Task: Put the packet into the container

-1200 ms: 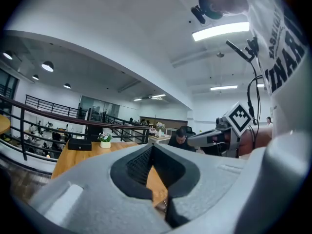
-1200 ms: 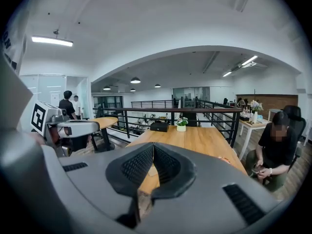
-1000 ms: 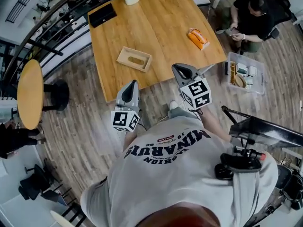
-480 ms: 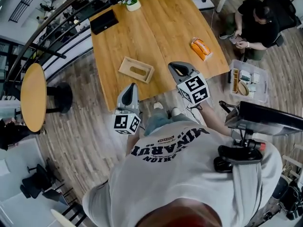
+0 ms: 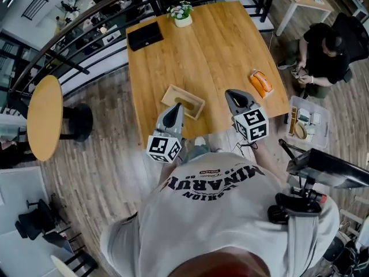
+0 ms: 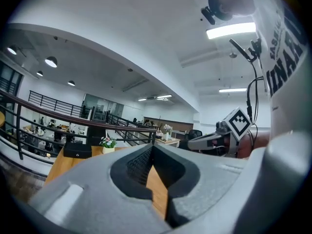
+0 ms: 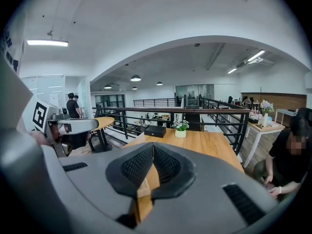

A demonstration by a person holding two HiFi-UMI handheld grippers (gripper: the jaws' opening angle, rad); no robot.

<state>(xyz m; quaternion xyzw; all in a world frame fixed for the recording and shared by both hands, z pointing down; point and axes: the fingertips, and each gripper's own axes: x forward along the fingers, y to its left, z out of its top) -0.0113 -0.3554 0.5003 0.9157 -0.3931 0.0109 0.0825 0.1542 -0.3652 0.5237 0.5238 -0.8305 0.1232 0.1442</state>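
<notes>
With the left gripper (image 5: 174,112) and right gripper (image 5: 235,94) both closed and seemingly empty, the reach is in hand, and next the right must open over the orange packet (image 5: 260,83).

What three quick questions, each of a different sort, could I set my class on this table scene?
1. True or false: the orange packet already lies inside the wooden container.
2. Multiple choice: what stands at the far end of the table, near the black box? A a flower pot, B a kettle, C a desk lamp.
3. Short answer: which is nearer the orange packet, the left gripper or the right gripper?

Key:
1. False: it lies on the bare table, apart from the wooden container.
2. A, the flower pot.
3. The right gripper.
</notes>
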